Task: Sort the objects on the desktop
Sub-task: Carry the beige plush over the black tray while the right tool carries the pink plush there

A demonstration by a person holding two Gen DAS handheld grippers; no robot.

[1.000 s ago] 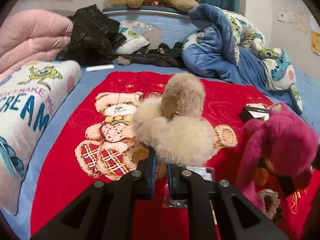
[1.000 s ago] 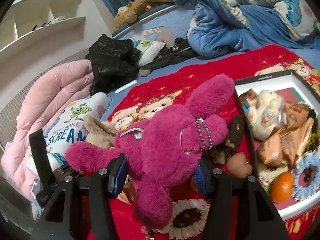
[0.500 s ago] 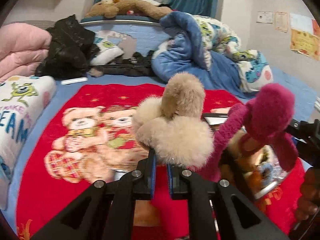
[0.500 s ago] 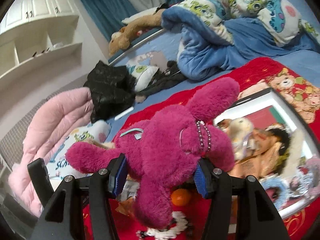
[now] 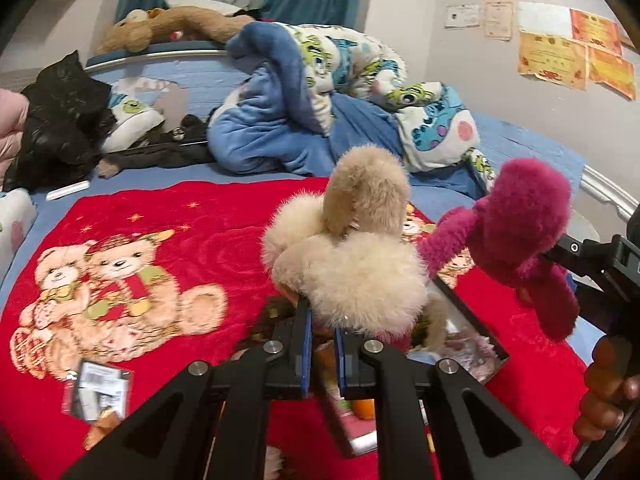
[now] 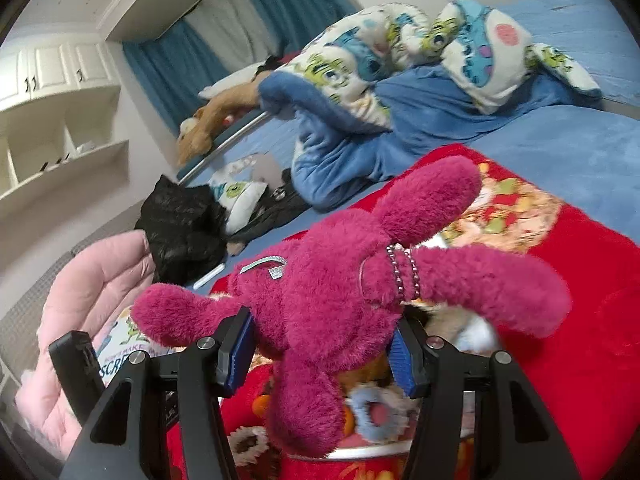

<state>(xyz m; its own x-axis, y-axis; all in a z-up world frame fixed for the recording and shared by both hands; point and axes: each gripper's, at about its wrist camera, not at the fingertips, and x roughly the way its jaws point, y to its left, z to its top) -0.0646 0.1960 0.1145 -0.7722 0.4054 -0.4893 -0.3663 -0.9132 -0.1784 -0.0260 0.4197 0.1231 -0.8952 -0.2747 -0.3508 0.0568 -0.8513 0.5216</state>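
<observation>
My left gripper (image 5: 322, 354) is shut on a cream fluffy plush toy (image 5: 352, 264) and holds it in the air above the red bear blanket (image 5: 160, 240). My right gripper (image 6: 320, 354) is shut on a magenta plush toy (image 6: 344, 292) with a bead chain, also held up; that toy shows at the right of the left wrist view (image 5: 516, 232). Below both toys lies an open box (image 5: 476, 320) with small items, among them a blue ring (image 6: 374, 414) and an orange ball (image 5: 364, 408).
A small packet (image 5: 98, 390) lies on the blanket at front left. A blue quilt heap (image 5: 304, 112), a black jacket (image 5: 56, 120), a pink duvet (image 6: 88, 300) and a brown plush (image 5: 180, 24) lie at the back. White shelves (image 6: 56, 152) stand on the left.
Both grippers have swung to the right and upward with their toys. The box has come under the toys, and the magenta toy has risen higher over it.
</observation>
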